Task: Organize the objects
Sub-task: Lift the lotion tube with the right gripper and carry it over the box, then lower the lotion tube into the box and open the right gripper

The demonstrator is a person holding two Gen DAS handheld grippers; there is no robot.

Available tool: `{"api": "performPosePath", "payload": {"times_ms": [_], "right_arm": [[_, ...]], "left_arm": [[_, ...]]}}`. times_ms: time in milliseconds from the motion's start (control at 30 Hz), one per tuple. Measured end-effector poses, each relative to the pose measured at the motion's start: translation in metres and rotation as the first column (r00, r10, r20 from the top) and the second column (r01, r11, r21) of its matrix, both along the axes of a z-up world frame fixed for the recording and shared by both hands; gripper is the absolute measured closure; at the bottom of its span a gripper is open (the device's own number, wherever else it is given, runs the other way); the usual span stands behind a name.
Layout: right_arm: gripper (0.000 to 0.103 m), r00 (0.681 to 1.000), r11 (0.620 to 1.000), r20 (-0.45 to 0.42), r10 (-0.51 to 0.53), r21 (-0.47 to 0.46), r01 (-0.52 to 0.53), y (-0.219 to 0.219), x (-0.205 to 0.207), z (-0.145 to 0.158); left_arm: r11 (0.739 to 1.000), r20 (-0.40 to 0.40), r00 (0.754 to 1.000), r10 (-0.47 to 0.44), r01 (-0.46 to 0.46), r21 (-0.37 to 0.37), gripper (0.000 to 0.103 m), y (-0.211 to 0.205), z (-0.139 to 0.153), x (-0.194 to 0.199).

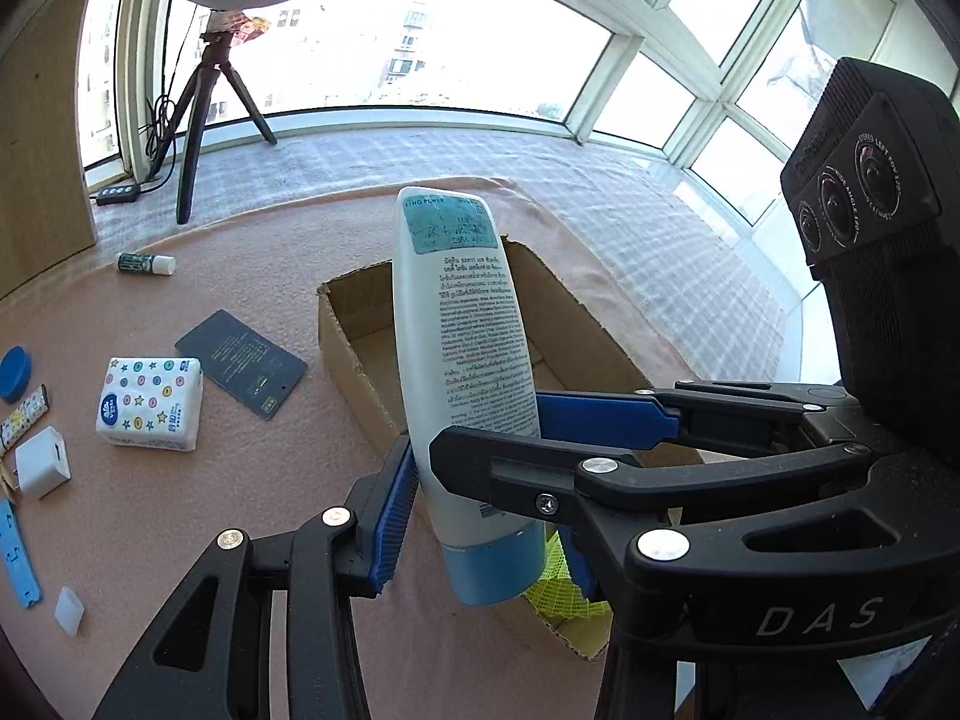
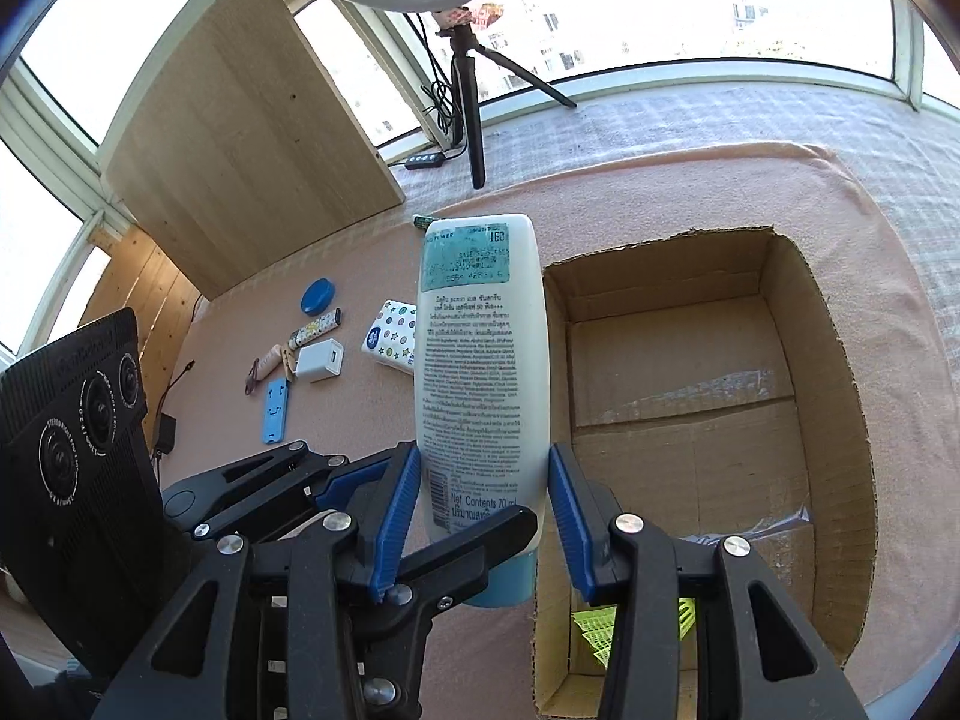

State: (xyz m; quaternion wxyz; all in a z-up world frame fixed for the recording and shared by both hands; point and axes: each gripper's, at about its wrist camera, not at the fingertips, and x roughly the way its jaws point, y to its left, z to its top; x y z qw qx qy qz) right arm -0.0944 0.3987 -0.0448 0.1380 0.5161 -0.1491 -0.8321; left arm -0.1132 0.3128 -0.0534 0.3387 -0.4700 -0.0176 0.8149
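A white lotion tube (image 1: pixel 462 360) with a light blue cap stands cap-down in the air over the near left wall of an open cardboard box (image 2: pixel 834 420). Both grippers grasp its lower part from crossing directions. My left gripper (image 1: pixel 480 516) is shut on the tube near the cap. My right gripper (image 2: pixel 485 456) is shut on it just above the cap. In the left wrist view the right gripper (image 1: pixel 489 429) reaches in from the right. In the right wrist view the left gripper (image 2: pixel 468 498) comes in from the left. The tube (image 2: pixel 480 360) hides part of the box.
On the pink cloth left of the box lie a tissue pack (image 1: pixel 150 402), a dark card (image 1: pixel 240 363), a blue lid (image 1: pixel 15 372), a white charger (image 1: pixel 42 462), a blue strip (image 2: pixel 275 411) and a small green tube (image 1: pixel 147 264). A yellow mesh item (image 2: pixel 600 630) lies in the box. A tripod (image 1: pixel 204 120) stands at the back.
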Motion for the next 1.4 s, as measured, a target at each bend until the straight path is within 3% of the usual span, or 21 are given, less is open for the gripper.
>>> {"api": "performPosePath", "payload": {"times_ms": [267,567,600,633,700,733,1167,1400], "right_arm": [[0.063,0.997,0.997,0.026,-0.074,0.009,0.074,0.045,0.005,-0.010],[0.062,0.993,0.994,0.050,-0.109,0.005,0.109,0.065,0.009,-0.022],[0.061,0.992,0.993,0.044,-0.116,0.005,0.116,0.066,0.009,-0.021],[0.054,0.992,0.992,0.040,-0.124,0.010,0.123,0.067,0.010,-0.020],[0.041,0.990,0.990,0.031,-0.139,0.039,0.138,0.067,0.010,-0.016],[0.039,0.989,0.987,0.016,-0.148,0.061,0.147,0.066,0.011,-0.014],[0.038,0.983,0.978,-0.021,-0.182,0.103,0.183,0.060,0.012,-0.007],[0.038,0.982,0.976,-0.061,-0.177,0.121,0.184,0.042,0.014,0.001]], "left_arm": [[0.997,0.022,0.997,-0.071,0.072,-0.014,0.056,0.052,-0.014,-0.003],[0.995,0.035,0.995,-0.095,0.097,-0.035,0.056,0.071,-0.024,-0.002],[0.994,0.034,0.995,-0.095,0.096,-0.042,0.053,0.072,-0.025,-0.002],[0.994,0.037,0.995,-0.091,0.092,-0.054,0.039,0.072,-0.025,-0.003],[0.995,0.024,0.997,-0.072,0.073,-0.063,0.025,0.069,-0.024,-0.004],[0.995,0.021,0.997,-0.069,0.070,-0.065,0.025,0.068,-0.023,-0.005],[0.995,0.018,0.999,-0.049,0.050,-0.087,0.025,0.037,-0.017,-0.001],[0.995,0.006,1.000,0.024,-0.024,-0.095,0.025,-0.010,-0.008,0.000]]}}
